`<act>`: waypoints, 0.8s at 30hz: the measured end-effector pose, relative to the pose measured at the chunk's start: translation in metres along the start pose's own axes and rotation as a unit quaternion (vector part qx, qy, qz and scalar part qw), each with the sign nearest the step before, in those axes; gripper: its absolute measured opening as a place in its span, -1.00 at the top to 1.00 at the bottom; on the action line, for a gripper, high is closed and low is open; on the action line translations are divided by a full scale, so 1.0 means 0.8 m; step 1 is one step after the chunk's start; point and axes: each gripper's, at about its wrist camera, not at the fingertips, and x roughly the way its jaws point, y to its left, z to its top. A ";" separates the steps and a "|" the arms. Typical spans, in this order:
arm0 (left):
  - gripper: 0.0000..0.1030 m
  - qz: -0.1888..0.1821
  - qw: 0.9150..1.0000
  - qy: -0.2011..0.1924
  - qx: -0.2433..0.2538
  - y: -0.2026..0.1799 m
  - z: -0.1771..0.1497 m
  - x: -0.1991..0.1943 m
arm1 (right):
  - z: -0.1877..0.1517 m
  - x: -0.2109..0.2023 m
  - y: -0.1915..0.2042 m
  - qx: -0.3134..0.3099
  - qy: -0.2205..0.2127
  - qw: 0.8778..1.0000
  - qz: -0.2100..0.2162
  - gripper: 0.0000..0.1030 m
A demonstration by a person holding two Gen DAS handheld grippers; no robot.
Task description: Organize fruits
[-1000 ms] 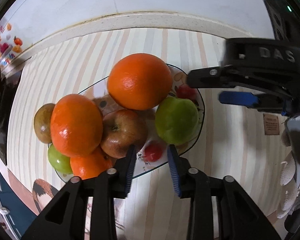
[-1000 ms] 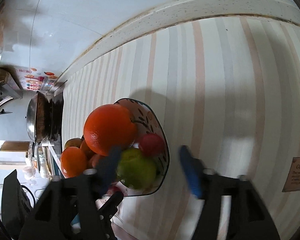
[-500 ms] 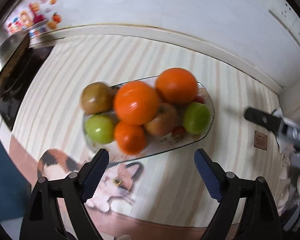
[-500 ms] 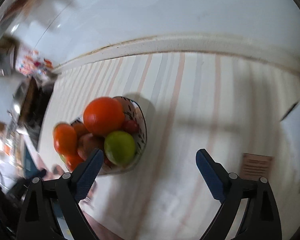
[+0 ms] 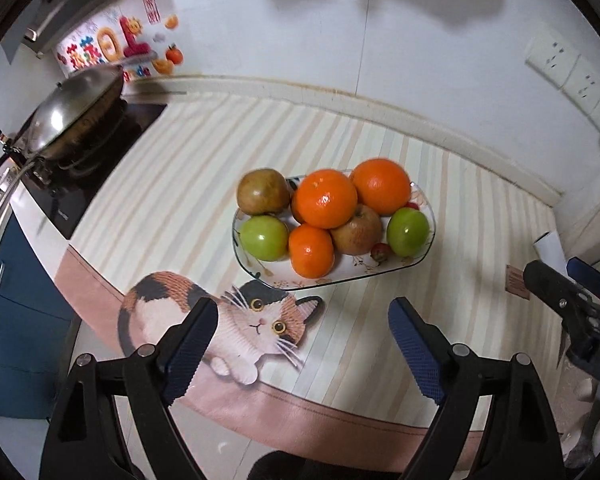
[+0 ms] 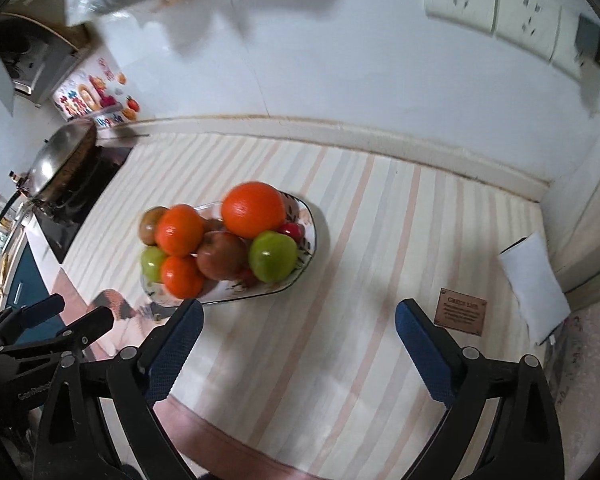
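A patterned plate (image 5: 380, 276) on the striped mat holds three oranges (image 5: 325, 199), two green apples (image 5: 265, 238), a red-brown apple (image 5: 358, 230), a brownish fruit (image 5: 262, 192) and a small red fruit (image 5: 380, 252). My left gripper (image 5: 300, 344) hangs open above the mat, short of the plate, with nothing between its fingers. My right gripper (image 6: 300, 340) is high over the mat to the plate's (image 6: 308, 248) right; its jaws are opening and empty. The top orange (image 6: 253, 210) and a green apple (image 6: 273, 256) face it. Each gripper appears in the other's view, the right gripper (image 5: 572, 292) at the right edge and the left gripper (image 6: 66, 320) at the lower left.
A wok (image 5: 72, 112) sits on the black stove at the far left. A cat picture (image 5: 228, 320) is printed on the mat near the counter's front edge. White paper (image 6: 534, 284) and a brown label (image 6: 462, 312) lie at the right. Wall sockets (image 6: 496, 0) are behind.
Both grippers have pulled up and back from the plate, which now looks small. Both went from narrow to wide open. The fruit pile stays as it was.
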 end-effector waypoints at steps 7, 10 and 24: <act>-0.69 -0.010 0.999 -0.051 0.007 0.019 -0.025 -0.080 | -0.029 -0.096 0.032 0.006 -0.053 0.999 -0.006 -0.92; -0.69 -0.011 0.997 -0.071 0.010 0.029 -0.042 -0.115 | -0.049 -0.141 0.048 0.008 -0.074 0.997 -0.008 -0.93; -0.69 -0.030 0.991 -0.128 0.030 0.039 -0.124 -0.238 | -0.139 -0.304 0.099 -0.016 -0.140 0.990 -0.025 -0.96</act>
